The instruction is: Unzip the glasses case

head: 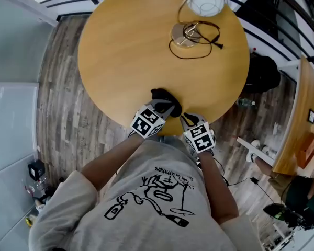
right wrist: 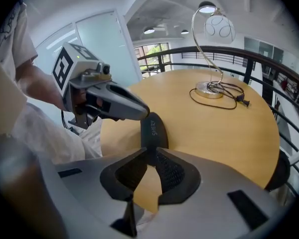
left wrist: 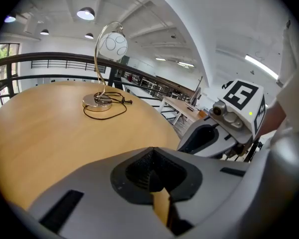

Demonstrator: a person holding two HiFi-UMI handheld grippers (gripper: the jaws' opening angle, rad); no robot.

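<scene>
— Right gripper view first. Whereabouts of the case (right wrist: 152,128)?

— Black, lying flat on the worktop (right wrist: 229,133), close to the near edge, long axis pointing away from the camera. Pale print along the top, too small to read with certainty.

— And the right claw (right wrist: 149,156)?

— Narrow. Tips pinched on the case's near end, bare wood showing through the wider gap behind them.

— Left claw (right wrist: 145,114)?

— Reaching in from the left of that same view, tip down at the case's left flank. Touching or just short of it: cannot tell which. Seen in the left gripper view, tips together, wood visible only through a slit behind them. No sight of the case from that camera.

— Head view?

— Case small and dark at the worktop's near rim. Both claws converging on it from the person's side, the left one overlapping it, the right one just beside it on the right.

— Farther out?

— Lamp (head: 204,2) with arched stem, white globe shade and round metal base at the far side of the round worktop, well apart from the case. Dark cord (head: 217,44) looped around the base. Grey plank floor (head: 63,119) beneath, black railing (right wrist: 249,59) beyond. Pale printed shirt (head: 146,208) at the bottom of the head view.
</scene>
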